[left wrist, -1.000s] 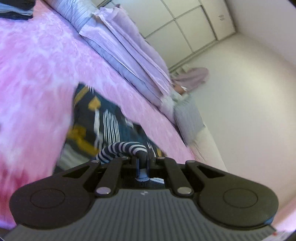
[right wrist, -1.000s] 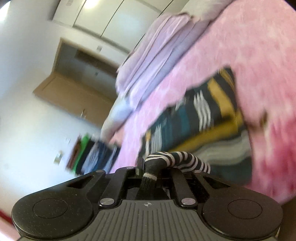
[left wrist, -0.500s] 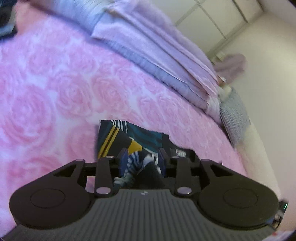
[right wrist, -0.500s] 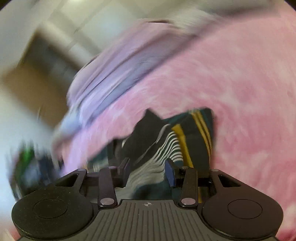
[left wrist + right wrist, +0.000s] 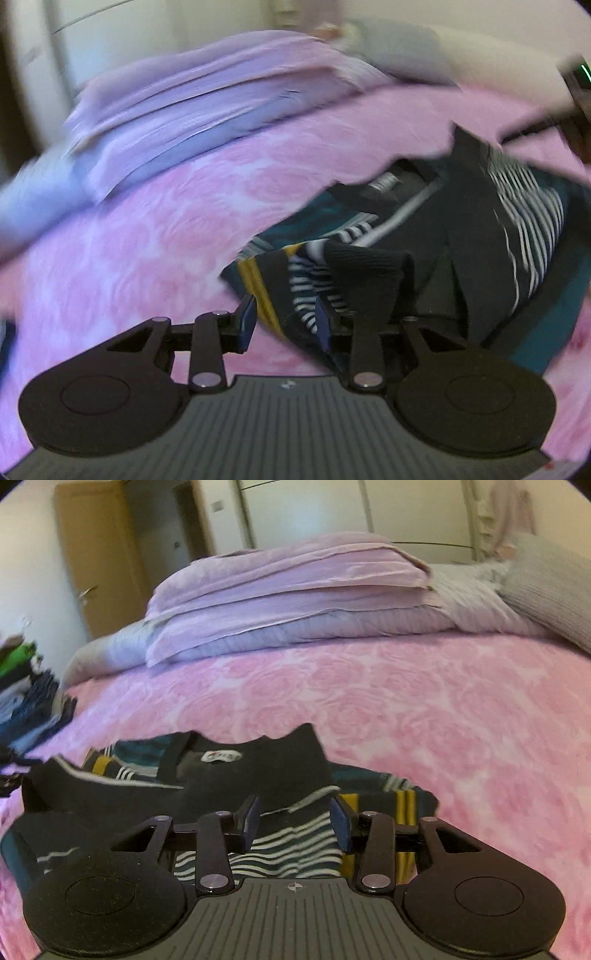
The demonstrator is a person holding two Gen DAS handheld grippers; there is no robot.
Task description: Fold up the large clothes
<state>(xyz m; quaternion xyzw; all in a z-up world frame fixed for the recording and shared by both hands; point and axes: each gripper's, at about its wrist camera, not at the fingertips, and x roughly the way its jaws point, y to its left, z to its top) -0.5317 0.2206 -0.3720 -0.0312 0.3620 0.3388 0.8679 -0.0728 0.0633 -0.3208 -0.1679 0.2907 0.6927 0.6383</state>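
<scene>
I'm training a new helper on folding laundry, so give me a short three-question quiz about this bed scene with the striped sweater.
1. True or false: the striped sweater lies on a pink rose-patterned bedspread.
2. What lies on the bed beyond the sweater? A. folded lilac bedding; B. a laptop; C. a suitcase.
3. In the right wrist view, what is piled at the far left edge?

Key: 1 true; 2 A; 3 a stack of folded clothes.
</scene>
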